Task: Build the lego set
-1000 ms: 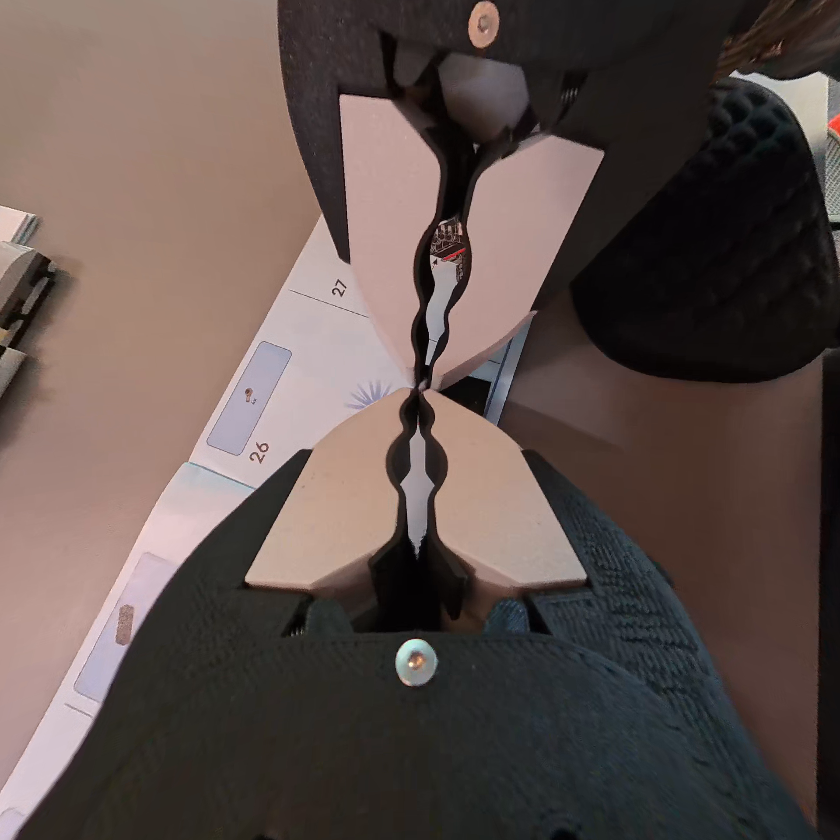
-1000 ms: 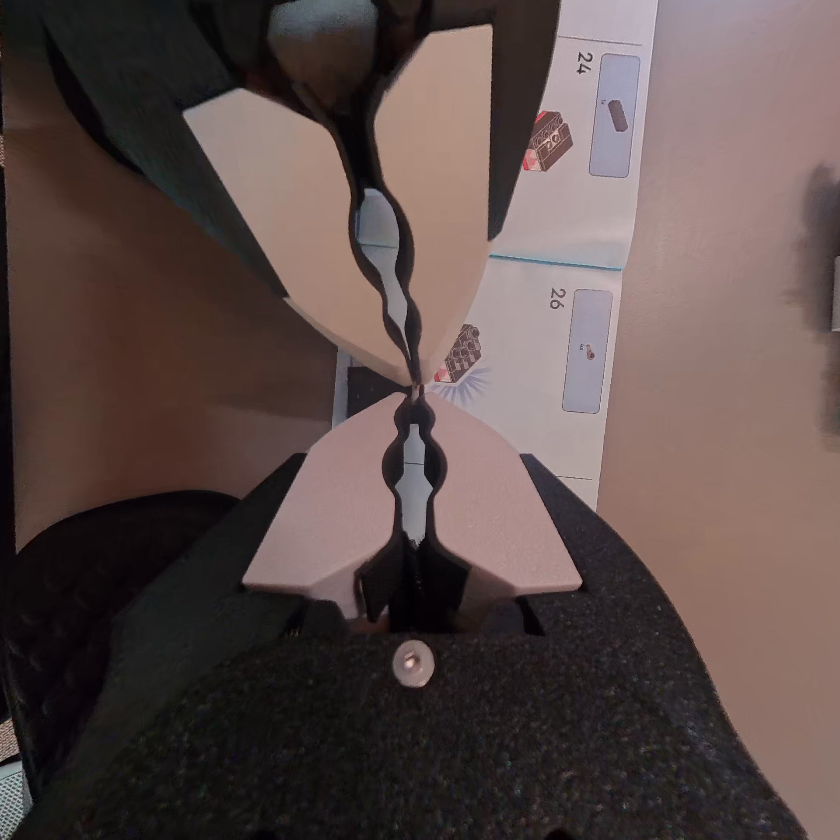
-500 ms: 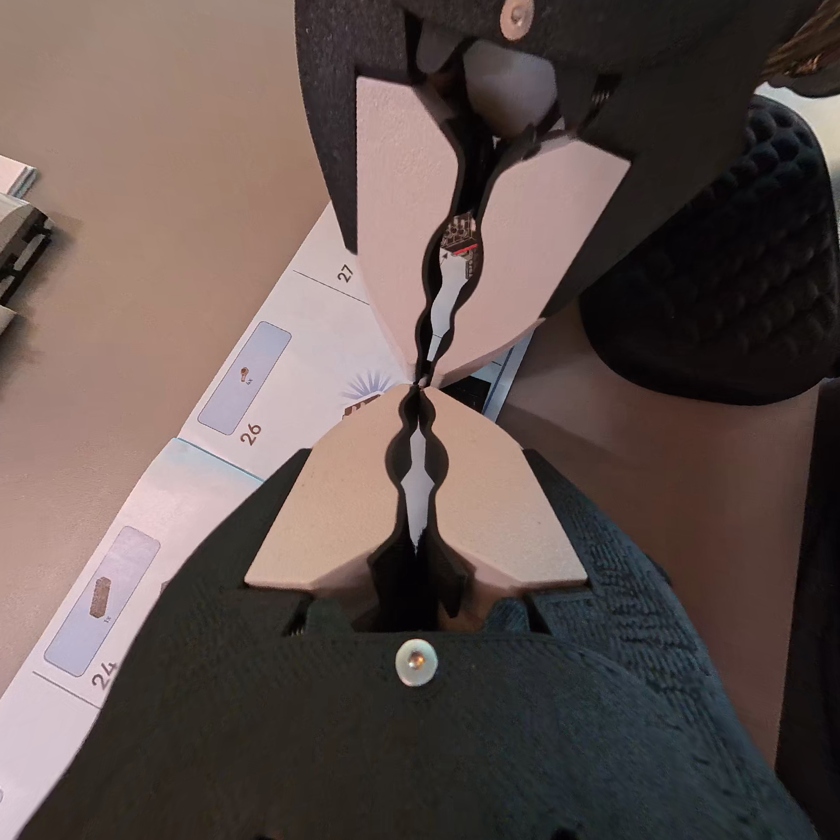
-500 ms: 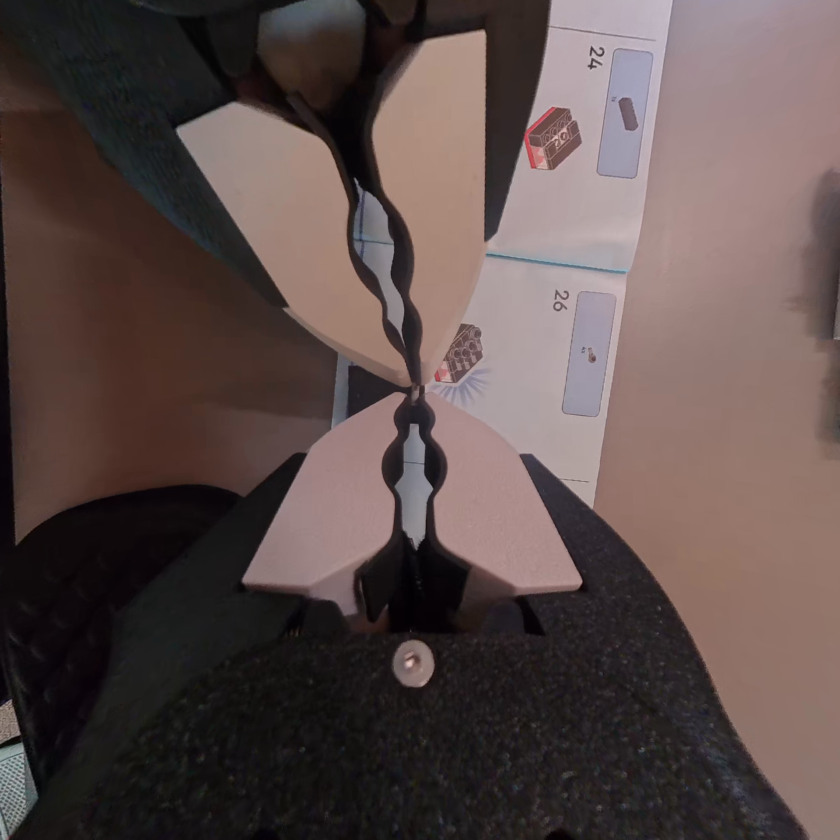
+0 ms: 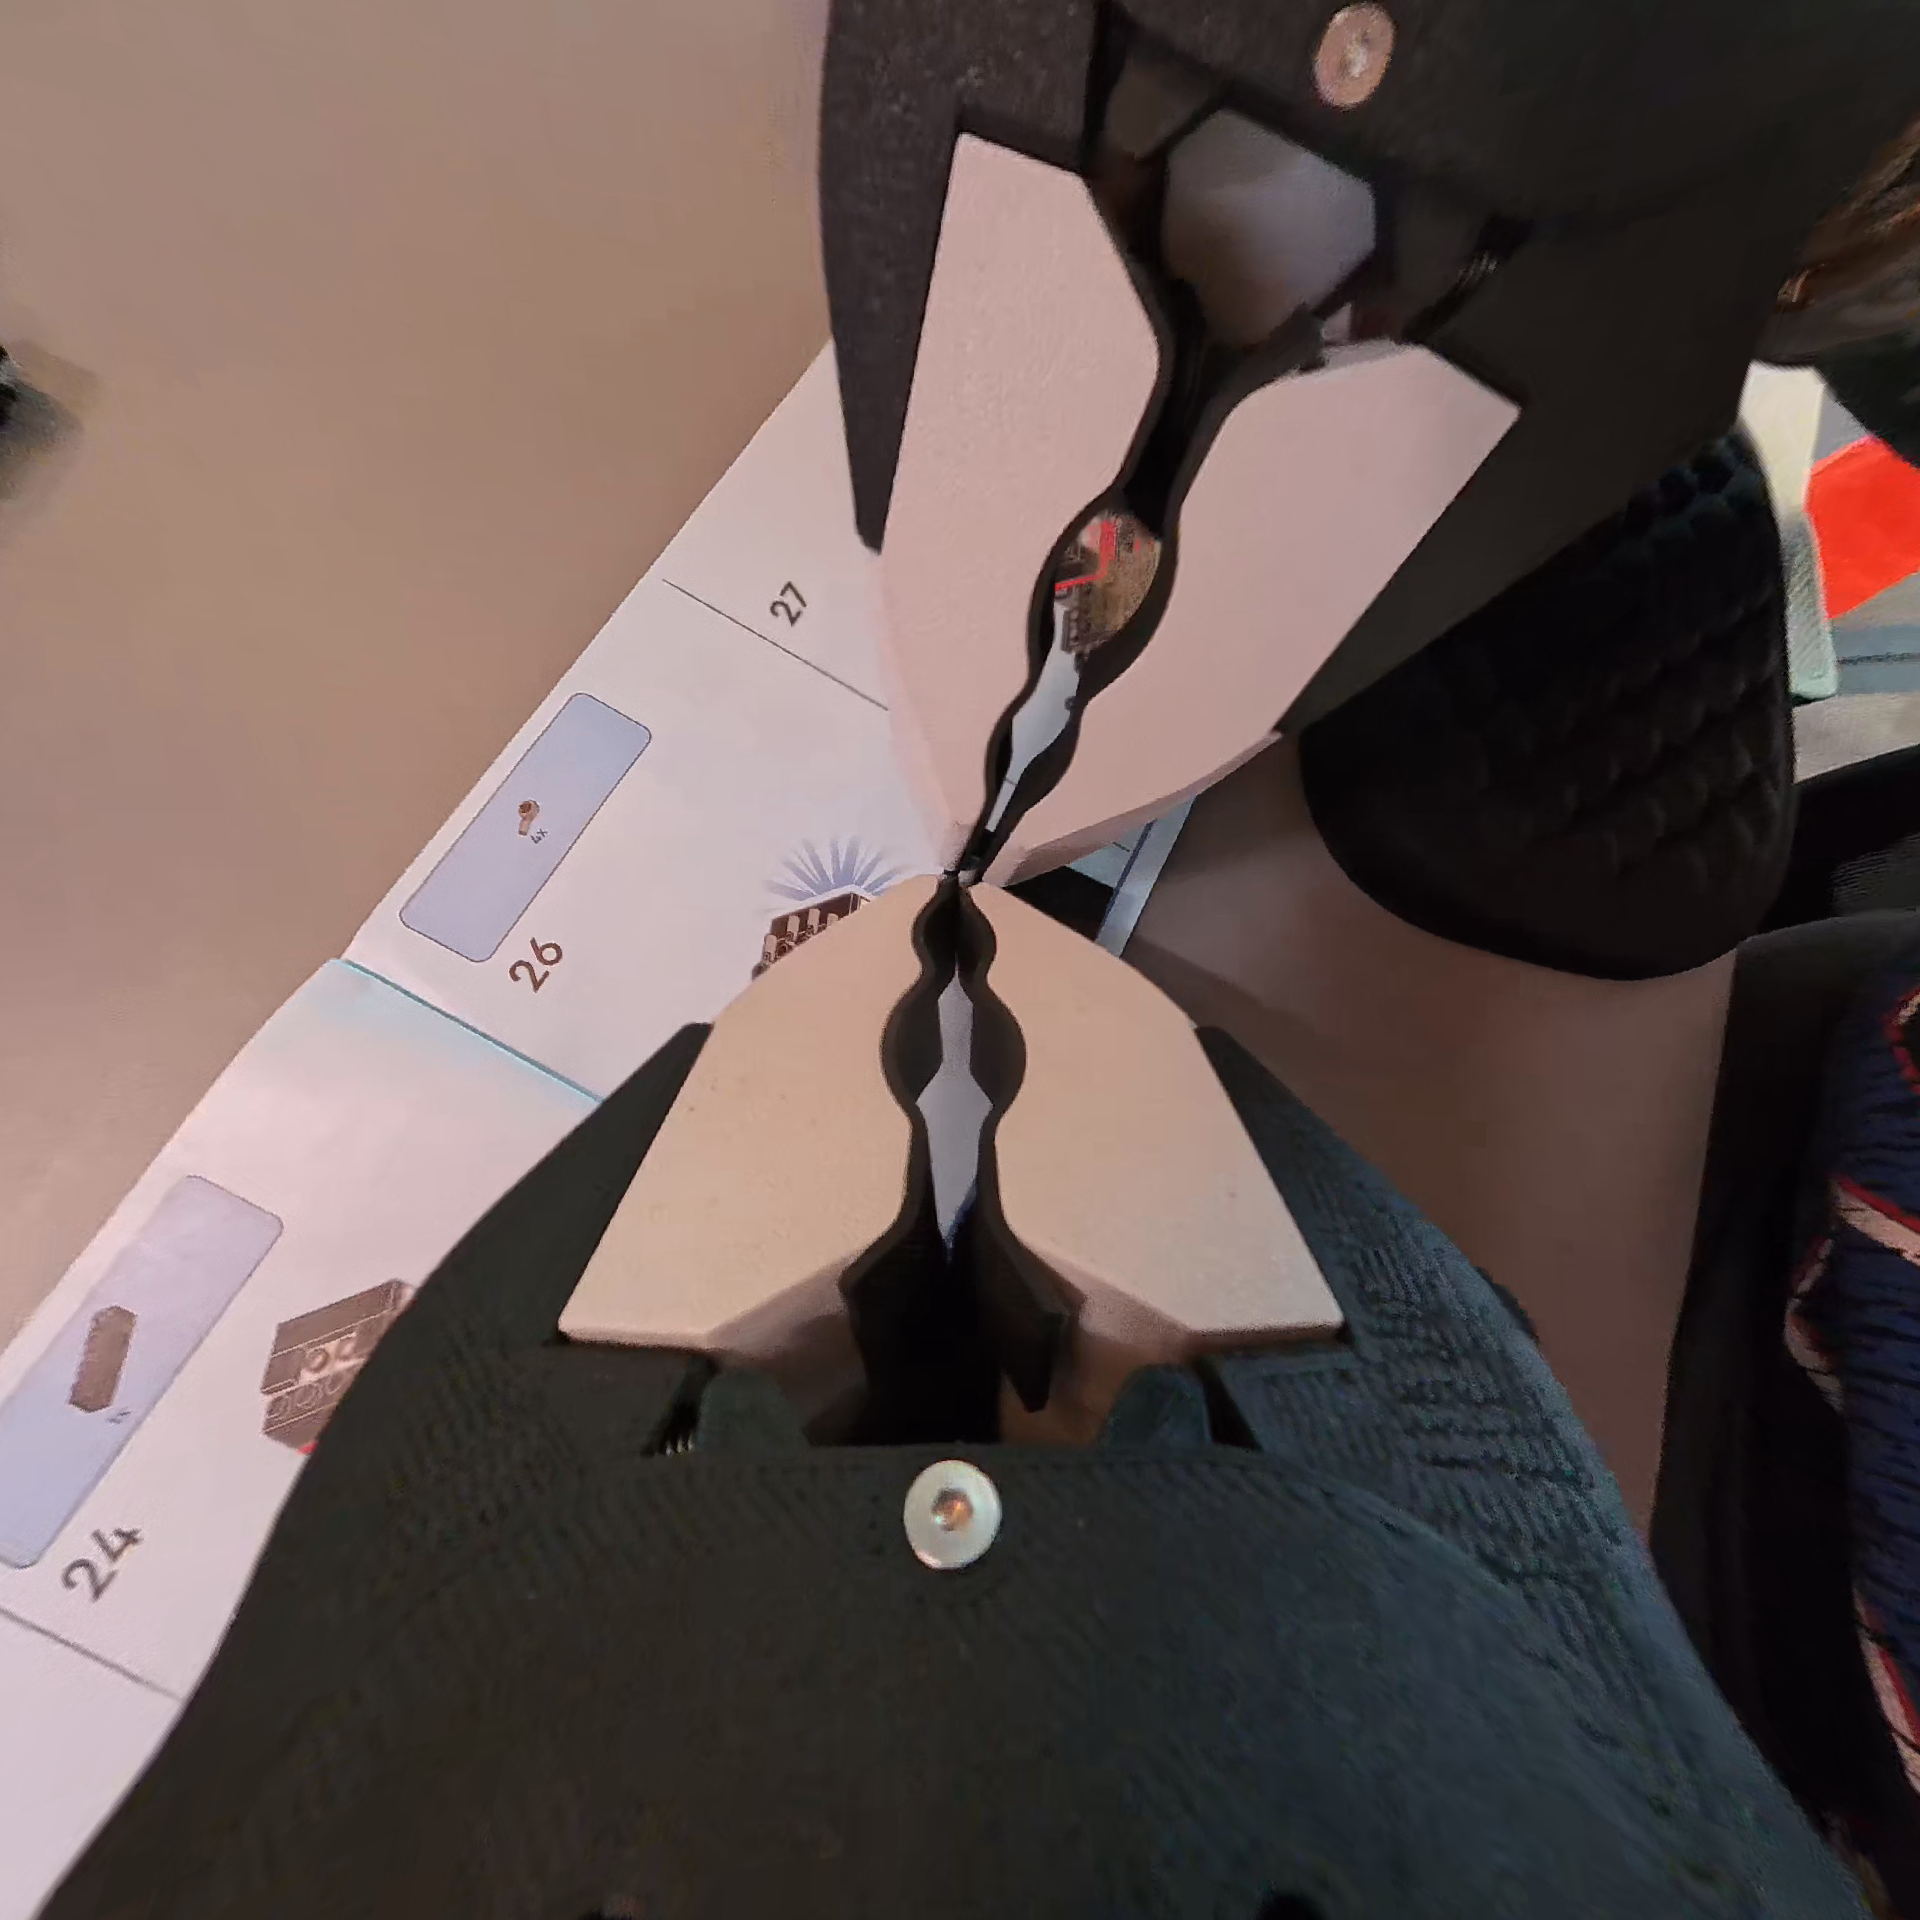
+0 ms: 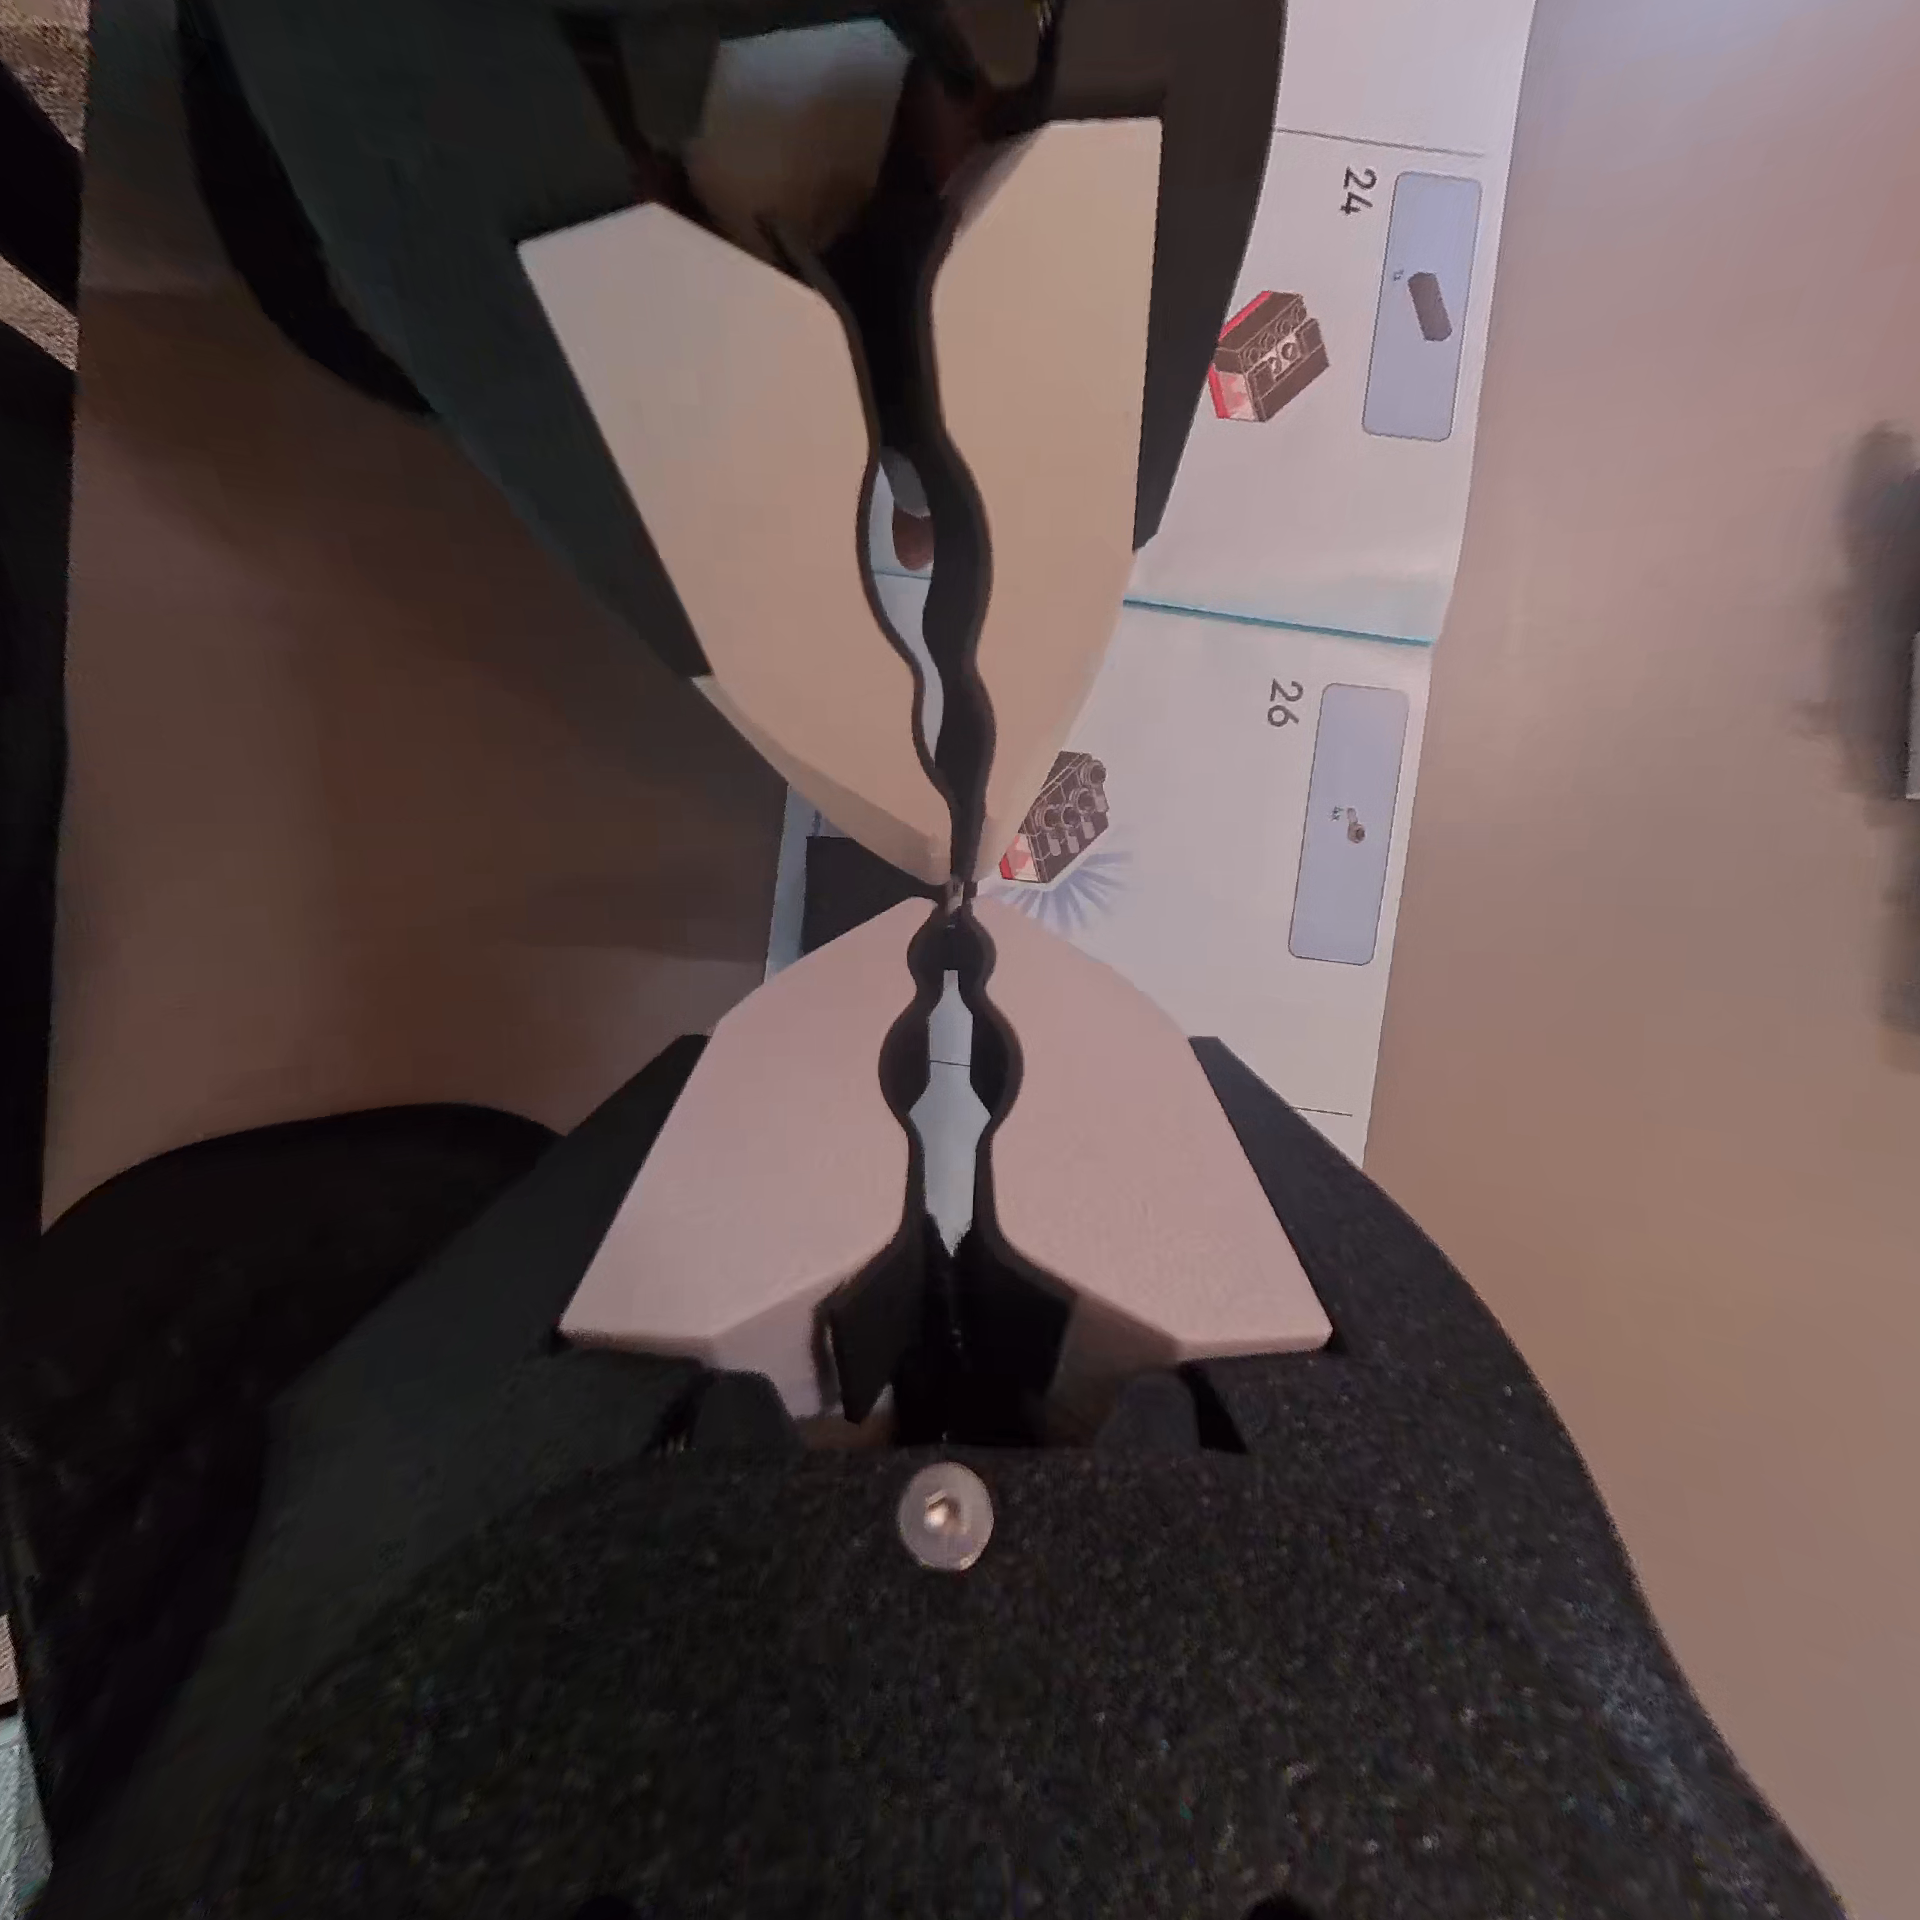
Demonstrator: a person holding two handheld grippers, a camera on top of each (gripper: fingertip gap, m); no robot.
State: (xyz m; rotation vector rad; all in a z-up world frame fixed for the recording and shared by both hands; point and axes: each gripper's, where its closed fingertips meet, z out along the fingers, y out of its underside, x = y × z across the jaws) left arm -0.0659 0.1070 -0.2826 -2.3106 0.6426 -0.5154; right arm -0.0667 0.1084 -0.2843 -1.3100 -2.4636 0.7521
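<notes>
Left gripper (image 5: 951, 904) and right gripper (image 5: 971, 847) tip to tip, both jaws pressed together, tiny piece between. Instruction booklet (image 5: 623, 831) has slid farther; join ongoing.

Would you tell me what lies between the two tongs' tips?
Only a tiny greyish piece, too small to identify; the right wrist view shows it best.

Black, rough-grained hand-held gripper (image 5: 951, 894) bodies, pale beige wedge fingers (image 5: 748, 1174) with wavy black inner edges, one silver screw (image 5: 951, 1512) each.
</notes>
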